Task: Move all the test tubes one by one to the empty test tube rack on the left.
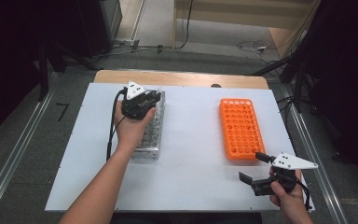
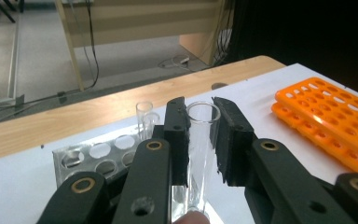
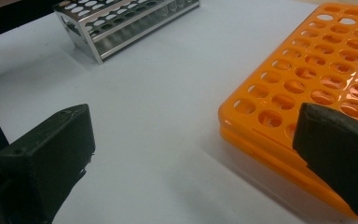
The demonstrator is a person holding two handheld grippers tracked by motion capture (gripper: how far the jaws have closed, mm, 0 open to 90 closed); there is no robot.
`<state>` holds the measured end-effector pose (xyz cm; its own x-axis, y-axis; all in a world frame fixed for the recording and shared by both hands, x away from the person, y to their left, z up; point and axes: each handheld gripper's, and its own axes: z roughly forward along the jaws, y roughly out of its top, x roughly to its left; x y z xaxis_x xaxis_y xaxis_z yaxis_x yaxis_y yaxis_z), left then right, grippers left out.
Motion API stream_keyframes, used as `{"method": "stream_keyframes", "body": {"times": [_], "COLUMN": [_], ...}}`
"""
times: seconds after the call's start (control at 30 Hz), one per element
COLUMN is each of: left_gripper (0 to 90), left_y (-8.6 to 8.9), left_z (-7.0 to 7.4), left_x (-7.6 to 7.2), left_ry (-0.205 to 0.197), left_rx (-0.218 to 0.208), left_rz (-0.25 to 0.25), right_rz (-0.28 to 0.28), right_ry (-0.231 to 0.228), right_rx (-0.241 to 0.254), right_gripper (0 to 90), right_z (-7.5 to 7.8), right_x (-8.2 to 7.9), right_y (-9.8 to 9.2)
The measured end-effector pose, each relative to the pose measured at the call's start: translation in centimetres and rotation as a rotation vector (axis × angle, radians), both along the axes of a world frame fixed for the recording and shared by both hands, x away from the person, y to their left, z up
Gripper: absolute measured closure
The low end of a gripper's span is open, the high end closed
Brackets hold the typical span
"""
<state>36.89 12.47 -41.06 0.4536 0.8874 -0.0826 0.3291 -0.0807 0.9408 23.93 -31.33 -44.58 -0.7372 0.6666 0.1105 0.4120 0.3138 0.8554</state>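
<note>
A clear glass test tube (image 2: 200,154) stands upright between the jaws of my left gripper (image 2: 200,109), which press on both of its sides. The left gripper (image 1: 154,96) hovers over the far end of a metal test-tube rack (image 1: 150,140). Two more clear tubes (image 2: 145,116) stand in that metal rack (image 2: 93,156) just beyond the jaws. I cannot tell whether the held tube's bottom rests in a hole. An orange rack (image 1: 240,128) with several open holes lies at the right. My right gripper (image 1: 251,166) is open near its front corner, holding nothing.
The white board (image 1: 191,177) covers a wooden table (image 1: 182,78). In the right gripper view the orange rack (image 3: 317,70) is just ahead of the right jaw, the metal rack (image 3: 121,23) far off. Cables lie on the floor beyond the table.
</note>
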Motion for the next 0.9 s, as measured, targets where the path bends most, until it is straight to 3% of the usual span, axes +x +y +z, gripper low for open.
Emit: {"method": "stream_keyframes", "body": {"times": [0.4,0.57,0.77,0.9], "left_gripper": [75.2,75.0,74.7,74.7], "left_y": [-0.4,-0.8,-0.6,-0.7], "left_z": [-1.7,-1.8,-2.0,-2.0], "left_x": [-0.1,-0.1,0.2,0.3], "left_ry": [0.056,0.063,0.109,0.124], "left_rx": [0.022,0.064,0.053,0.068], "left_rz": [0.007,-0.004,-0.003,-0.008], "right_rz": [0.002,0.002,0.000,-0.003], "right_ry": [0.001,0.002,0.003,0.005], "right_rx": [-0.005,-0.004,-0.007,-0.006], "right_gripper": [0.0,0.0,0.0,0.0], "right_z": [-0.1,-0.1,-0.2,-0.2], "right_x": [0.0,0.0,0.0,0.0], "right_y": [0.1,0.2,0.2,0.2]}}
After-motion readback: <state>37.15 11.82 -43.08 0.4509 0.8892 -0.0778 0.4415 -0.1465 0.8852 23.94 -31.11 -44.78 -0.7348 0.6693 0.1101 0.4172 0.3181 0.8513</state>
